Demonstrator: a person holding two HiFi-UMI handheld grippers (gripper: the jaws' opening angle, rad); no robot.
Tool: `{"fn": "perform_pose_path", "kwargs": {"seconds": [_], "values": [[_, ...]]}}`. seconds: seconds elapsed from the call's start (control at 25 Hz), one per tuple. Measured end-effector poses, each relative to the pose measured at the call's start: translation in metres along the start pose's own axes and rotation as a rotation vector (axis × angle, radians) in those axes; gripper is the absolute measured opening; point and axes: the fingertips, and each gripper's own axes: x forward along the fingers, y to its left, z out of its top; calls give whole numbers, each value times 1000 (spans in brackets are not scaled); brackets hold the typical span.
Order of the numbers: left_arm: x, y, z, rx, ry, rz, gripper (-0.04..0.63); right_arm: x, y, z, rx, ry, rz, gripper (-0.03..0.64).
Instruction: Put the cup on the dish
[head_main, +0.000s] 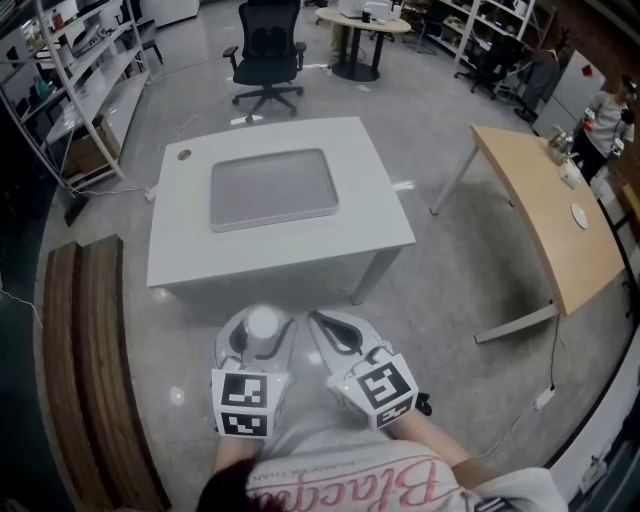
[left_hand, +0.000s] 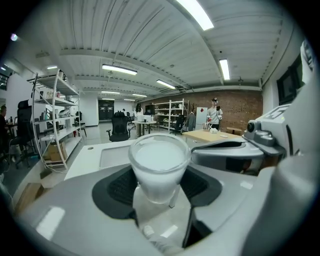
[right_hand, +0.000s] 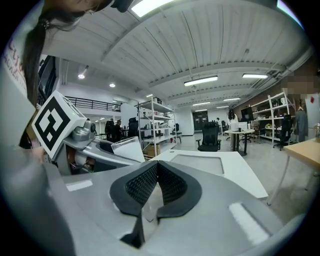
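- The cup (left_hand: 160, 162) is upright, pinched between the jaws of my left gripper (head_main: 262, 332), over the floor short of the white table (head_main: 180, 255).
- My right gripper (right_hand: 156, 175) is just beside it, jaws pressed together, empty.
- A grey tray (head_main: 272, 188) lies on that table.

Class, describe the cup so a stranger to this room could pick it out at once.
Find the white table with the grey tray on it. Nearer the camera, two grippers are held side by side, and the cup sits between the jaws of the left gripper. It is the only small, round, milky-white thing there; the right gripper is empty.
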Motion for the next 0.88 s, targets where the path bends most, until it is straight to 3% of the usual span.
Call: {"fn": "perform_pose_path", "kwargs": {"seconds": [0.88], "values": [[164,110,44,49,9,-41,255,148,-103,42,27,-16,-90,2]]}}
